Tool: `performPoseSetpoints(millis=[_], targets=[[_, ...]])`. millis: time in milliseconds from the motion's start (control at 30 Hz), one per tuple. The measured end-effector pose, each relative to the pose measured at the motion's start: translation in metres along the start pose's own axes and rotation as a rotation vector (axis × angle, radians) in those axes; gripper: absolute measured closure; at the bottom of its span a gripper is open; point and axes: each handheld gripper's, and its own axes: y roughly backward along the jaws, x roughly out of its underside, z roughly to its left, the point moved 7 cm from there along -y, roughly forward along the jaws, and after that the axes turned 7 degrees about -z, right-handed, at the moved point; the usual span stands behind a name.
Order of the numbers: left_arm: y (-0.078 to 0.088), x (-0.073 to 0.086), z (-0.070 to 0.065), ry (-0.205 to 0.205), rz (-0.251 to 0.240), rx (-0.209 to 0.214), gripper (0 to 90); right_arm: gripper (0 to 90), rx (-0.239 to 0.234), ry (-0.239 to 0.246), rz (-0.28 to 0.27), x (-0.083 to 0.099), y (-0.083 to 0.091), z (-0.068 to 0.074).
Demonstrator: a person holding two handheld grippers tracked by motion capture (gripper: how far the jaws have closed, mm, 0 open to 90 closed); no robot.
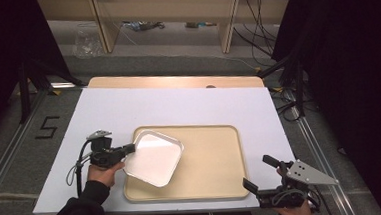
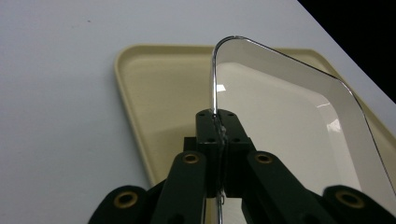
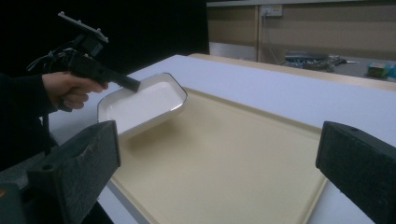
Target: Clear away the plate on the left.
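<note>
Two fingers of the left gripper (image 1: 129, 149) are seen closed tight on the rim of a white dish (image 1: 154, 158), which is held tilted over the left part of a beige tray (image 1: 217, 166) on the white desk (image 1: 178, 105). Part of the rim is hidden between the fingers (image 2: 233, 128) in the left gripper view. The right gripper (image 1: 260, 173), wide open and empty, is held beside the tray's near right corner, its hand cut off by the frame edge.

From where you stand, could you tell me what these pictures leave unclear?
- Clutter on the far floor, high view: too small to name.
- White dish underside and the tray below it: hidden by the dish.
- Right claw body, right gripper view: cut off by the bottom edge.
</note>
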Motion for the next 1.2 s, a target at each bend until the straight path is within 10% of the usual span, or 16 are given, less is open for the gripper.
performPoseSetpoints(millis=[333, 933, 1200], targets=[[-0.023, 0.016, -0.019, -0.074, 0.079, -0.008, 88.2, 0.5, -0.008, -0.006, 0.004, 0.0, 0.0, 0.001], [-0.053, 0.037, -0.045, -0.087, 0.117, -0.027, 87.7, 0.5, -0.007, 0.004, 0.003, 0.0, -0.001, 0.001], [-0.056, 0.048, -0.051, -0.129, 0.213, 0.025, 83.7, 0.5, -0.007, 0.001, 0.001, 0.0, -0.001, 0.001]])
